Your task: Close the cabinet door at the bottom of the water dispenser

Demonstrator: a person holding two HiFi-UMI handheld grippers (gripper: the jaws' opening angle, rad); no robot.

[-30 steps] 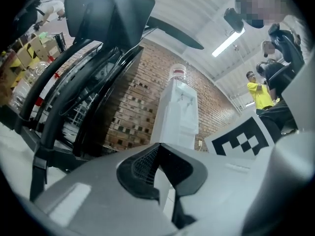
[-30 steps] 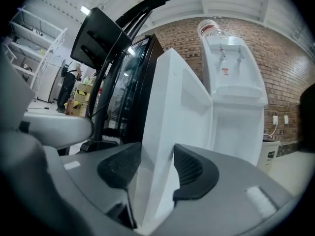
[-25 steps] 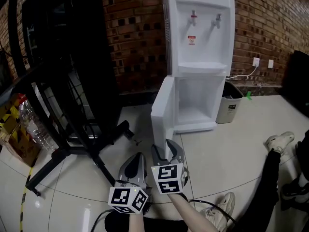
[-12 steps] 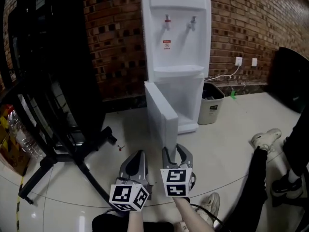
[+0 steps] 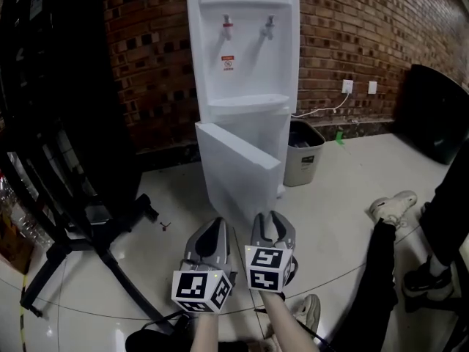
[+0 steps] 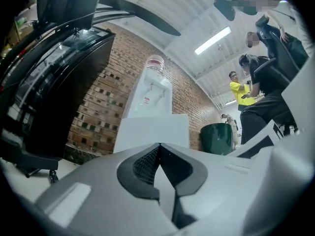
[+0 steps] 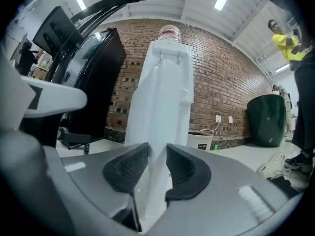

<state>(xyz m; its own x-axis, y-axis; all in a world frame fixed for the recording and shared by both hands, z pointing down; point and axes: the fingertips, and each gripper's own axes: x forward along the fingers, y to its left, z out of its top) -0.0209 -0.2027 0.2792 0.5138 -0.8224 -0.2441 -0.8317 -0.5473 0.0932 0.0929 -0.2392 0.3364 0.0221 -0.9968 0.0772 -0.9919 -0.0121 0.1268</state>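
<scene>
The white water dispenser (image 5: 242, 42) stands against the brick wall. Its bottom cabinet door (image 5: 238, 171) hangs open, swung out toward me. Both grippers are held level, side by side, just short of the door. My left gripper (image 5: 213, 232) is shut and empty; in the left gripper view (image 6: 160, 145) the door's flat face (image 6: 152, 131) fills the space ahead. My right gripper (image 5: 272, 222) has its jaws closing with a narrow gap left. In the right gripper view (image 7: 157, 150) the door's edge (image 7: 156, 127) lines up with that gap, and the pads do not press on it.
A black wheeled rack (image 5: 66, 160) stands left of the dispenser, its legs (image 5: 95, 248) spread over the floor. A grey waste bin (image 5: 302, 152) is at the dispenser's right. A person's legs and shoes (image 5: 392, 207) are at the right, with a large green bin (image 7: 266, 113) beyond.
The dispenser has slid left in the head view, and the door now shows its outer face. Both grippers have drawn closer to the door and to each other. The right jaws have narrowed.
</scene>
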